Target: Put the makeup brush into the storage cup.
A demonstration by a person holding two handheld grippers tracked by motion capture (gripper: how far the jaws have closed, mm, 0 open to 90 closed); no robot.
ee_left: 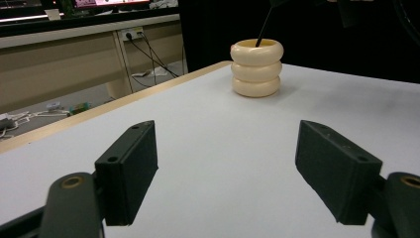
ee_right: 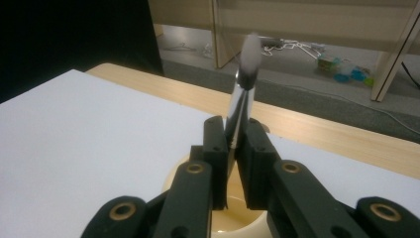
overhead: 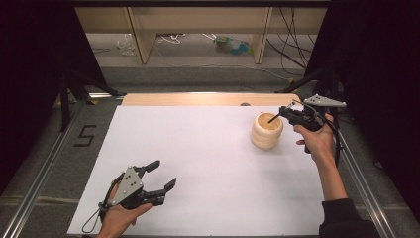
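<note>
A cream holder (overhead: 266, 131) made of three stacked rings stands at the far right of the white table (overhead: 198, 148). My right gripper (overhead: 285, 113) hovers just right of its rim, shut on a slim brush (overhead: 274, 118) whose dark handle slants down into the holder. In the right gripper view the jaws (ee_right: 233, 129) clamp the brush's silver ferrule (ee_right: 242, 94); its pale tuft points away, and the holder (ee_right: 233, 225) lies below. My left gripper (overhead: 166, 173) rests at the near left, open with nothing in it. In the left gripper view the holder (ee_left: 256, 68) and the handle (ee_left: 263, 30) show beyond the spread jaws (ee_left: 228, 163).
A wooden strip (overhead: 208, 99) runs along the table's far edge. Beyond it are shelf legs (overhead: 141, 39), cables and small litter on the floor. A "5" marking (overhead: 85, 135) sits on the grey mat at the left, beside a metal rail (overhead: 44, 163).
</note>
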